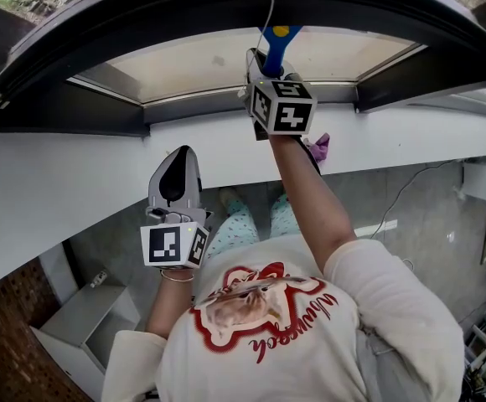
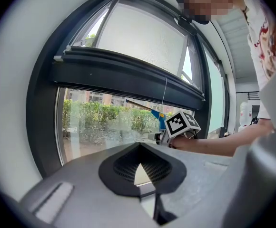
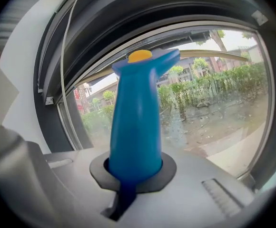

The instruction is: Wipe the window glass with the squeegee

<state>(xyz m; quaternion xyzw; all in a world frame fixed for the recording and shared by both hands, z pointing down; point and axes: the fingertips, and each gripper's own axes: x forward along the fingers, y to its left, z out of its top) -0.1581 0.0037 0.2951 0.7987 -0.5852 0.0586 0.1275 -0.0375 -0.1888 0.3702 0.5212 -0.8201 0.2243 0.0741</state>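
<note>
Closest to the lens is the person's white shirt [image 1: 310, 333] with its red print, filling the bottom of the head view. Over on the left, the left claw [image 1: 174, 182] hangs low, below the white sill [image 1: 59, 182] and well apart from the pane. Its own view shows the left claw [image 2: 140, 167] with the jaws brought together and nothing between them, the black pads meeting at a seam. A thin bracelet [image 1: 176, 276] sits on that wrist.

Moving right, the right arm reaches up and forward. The right claw [image 1: 266, 61] is up at the window, clamped on the blue handle of the squeegee [image 1: 278, 42]. The right gripper view confirms it: the right claw [image 3: 134, 172] has both jaws closed round the base of the handle. The squeegee [image 3: 135, 122] stands straight out from them, a yellow cap [image 3: 139, 56] at its head.

Its blade runs across the upper part of the window glass [image 3: 214, 103], which is speckled with drops. I cannot tell whether the blade presses on the pane. From the left gripper view the squeegee [image 2: 157, 114] shows small against green bushes [image 2: 100, 115] outside.

A thin cord [image 3: 64, 46] hangs down beside the dark window frame [image 1: 59, 115]. Something purple [image 1: 318, 147] sits just beside the right forearm, further right.
</note>
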